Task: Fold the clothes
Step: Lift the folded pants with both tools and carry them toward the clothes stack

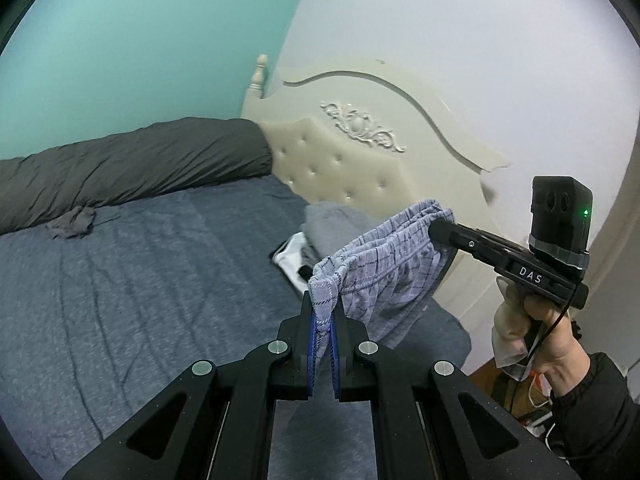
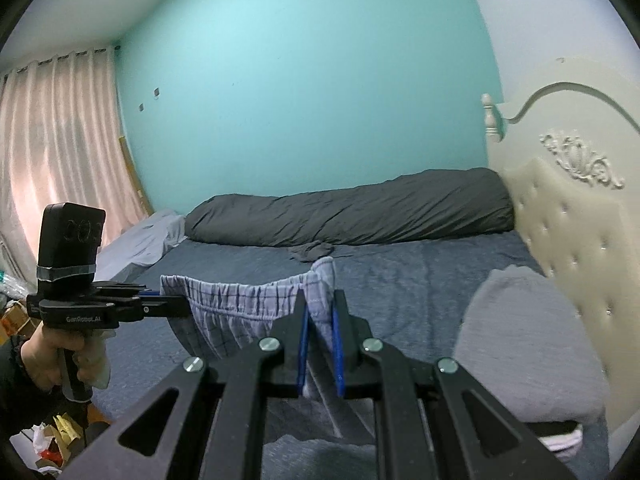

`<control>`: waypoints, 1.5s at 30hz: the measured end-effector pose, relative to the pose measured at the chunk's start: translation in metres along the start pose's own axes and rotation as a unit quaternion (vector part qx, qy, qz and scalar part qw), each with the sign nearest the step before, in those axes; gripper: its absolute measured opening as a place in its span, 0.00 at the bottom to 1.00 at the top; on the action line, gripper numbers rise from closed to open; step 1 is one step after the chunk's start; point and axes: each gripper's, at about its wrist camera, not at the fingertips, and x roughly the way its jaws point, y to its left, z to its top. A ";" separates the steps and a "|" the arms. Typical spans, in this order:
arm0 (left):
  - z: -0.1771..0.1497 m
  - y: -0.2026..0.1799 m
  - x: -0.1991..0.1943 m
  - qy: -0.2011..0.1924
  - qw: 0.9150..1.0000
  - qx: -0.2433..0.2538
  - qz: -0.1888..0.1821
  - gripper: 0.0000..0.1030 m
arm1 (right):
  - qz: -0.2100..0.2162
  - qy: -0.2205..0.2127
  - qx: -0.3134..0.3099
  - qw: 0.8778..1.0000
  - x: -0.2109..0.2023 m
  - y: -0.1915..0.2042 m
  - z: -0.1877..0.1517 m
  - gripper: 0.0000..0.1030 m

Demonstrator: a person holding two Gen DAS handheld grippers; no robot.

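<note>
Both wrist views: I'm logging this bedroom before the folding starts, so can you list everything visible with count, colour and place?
plaid shorts: one, lilac with dark checks, held in the air between the two grippers, waistband stretched
duvet roll: one, dark grey, along the far side of the bed
bedsheet: one, blue-grey, covering the mattress
small garment: one, grey, crumpled beside the duvet roll
clothes pile: one, pale grey on top, by the headboard
headboard: one, cream, tufted
curtains: pinkish, far left
wall: turquoise
left gripper: black, jaws shut on the waistband
right gripper: black, jaws shut on the waistband
</note>
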 end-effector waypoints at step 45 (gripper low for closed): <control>0.137 -0.127 0.224 0.066 0.995 0.065 -0.020 0.05 | -0.154 0.021 0.044 0.987 -0.034 -0.222 0.035 0.09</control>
